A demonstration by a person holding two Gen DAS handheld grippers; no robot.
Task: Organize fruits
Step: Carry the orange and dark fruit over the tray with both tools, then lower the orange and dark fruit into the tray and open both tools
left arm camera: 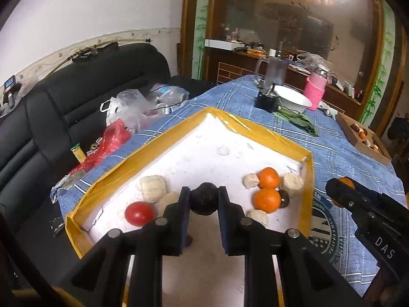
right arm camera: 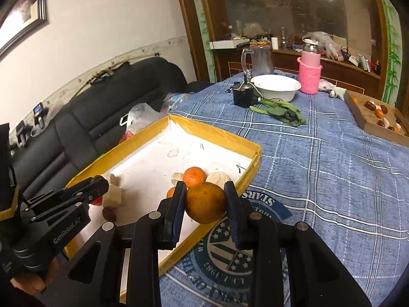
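Observation:
A yellow-rimmed white tray (left arm camera: 179,128) lies on the blue plaid tablecloth. In it are two oranges (left arm camera: 267,198), a red tomato (left arm camera: 139,213), a small dark fruit (left arm camera: 283,198) and several pale lumps (left arm camera: 153,188). My left gripper (left arm camera: 204,199) is shut on a dark round fruit (left arm camera: 204,202) above the tray's near part. My right gripper (right arm camera: 205,202) is shut on a dull orange (right arm camera: 205,202) over the tray's (right arm camera: 253,151) near right rim; it also shows in the left wrist view (left arm camera: 342,192).
A cardboard box (right arm camera: 363,120) with more fruit sits at the table's far right. A white bowl (right arm camera: 276,85), a black device (right arm camera: 242,94), a jug, a pink-sleeved bottle (right arm camera: 309,74) and green leaves (right arm camera: 281,111) stand at the far end. A black sofa with bags lies left.

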